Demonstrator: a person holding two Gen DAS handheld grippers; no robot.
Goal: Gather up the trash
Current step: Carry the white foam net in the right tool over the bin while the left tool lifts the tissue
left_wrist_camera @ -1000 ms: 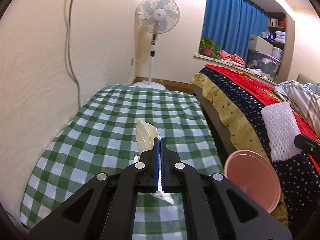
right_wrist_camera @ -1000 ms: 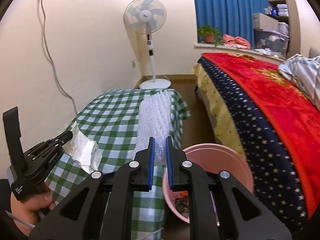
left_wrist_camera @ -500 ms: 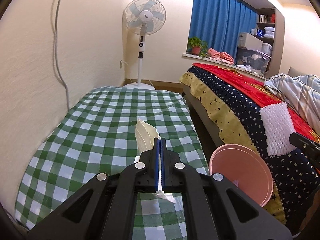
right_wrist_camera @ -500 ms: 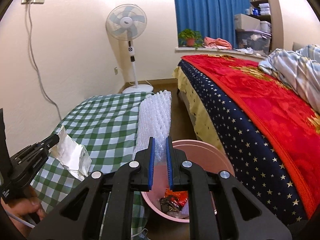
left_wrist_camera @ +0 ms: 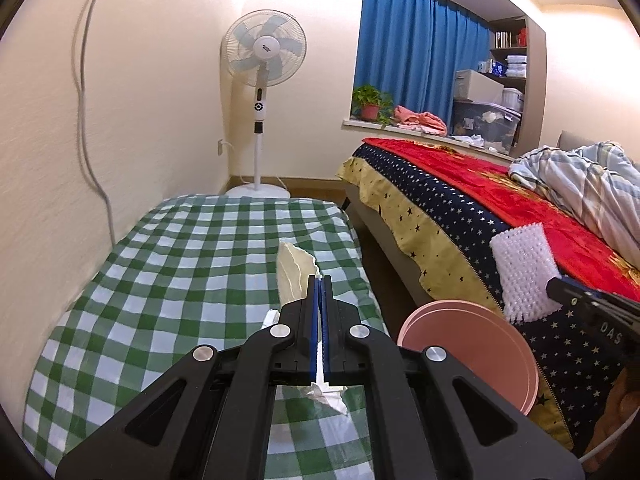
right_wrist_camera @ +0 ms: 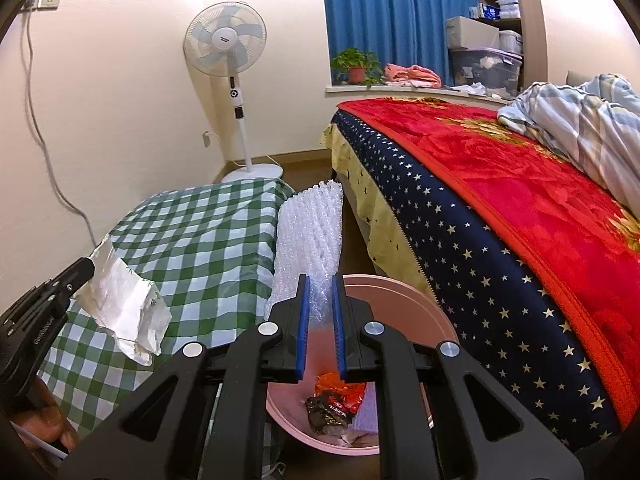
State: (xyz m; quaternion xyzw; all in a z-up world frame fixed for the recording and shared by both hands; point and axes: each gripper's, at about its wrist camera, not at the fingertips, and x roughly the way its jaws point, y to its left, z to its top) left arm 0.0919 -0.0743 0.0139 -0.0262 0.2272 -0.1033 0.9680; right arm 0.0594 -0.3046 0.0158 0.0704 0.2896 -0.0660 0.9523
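- The left tongs (left_wrist_camera: 320,280) are clamped on a crumpled white wrapper (left_wrist_camera: 295,270); its pale body sticks up past the blue pads, and a torn white end hangs out behind them.
- In the right wrist view the same wrapper (right_wrist_camera: 122,312) hangs from the tip of the left tongs (right_wrist_camera: 86,266), low on the left, above the checked cloth.
- The right tongs (right_wrist_camera: 319,280) are clamped on a white foam net sleeve (right_wrist_camera: 312,236); the blue pads stand a little apart with the sleeve's lower end pinched between them, and the rest rises upright beyond the tips.
- Right below the right tongs sits a pink bin (right_wrist_camera: 404,300), its mouth open upward; inside lie a red-orange packet (right_wrist_camera: 340,392) with a dark end and some pale scraps.
- From the left tongs, the bin (left_wrist_camera: 468,352) is just to the right and lower, and the sleeve (left_wrist_camera: 524,272) hangs above its far rim, held by the right tongs (left_wrist_camera: 552,282).
- Under and ahead of the left tongs spreads a table (left_wrist_camera: 180,264) covered in green-and-white checked cloth.
- To the right of both tongs runs a bed (right_wrist_camera: 500,208) with a red blanket and a starred navy border; a striped quilt (right_wrist_camera: 580,120) is bunched at its far end.
- Far ahead, a white standing fan (left_wrist_camera: 264,60) is by the wall, with blue curtains (left_wrist_camera: 416,52) and a potted plant (left_wrist_camera: 370,102) to its right.
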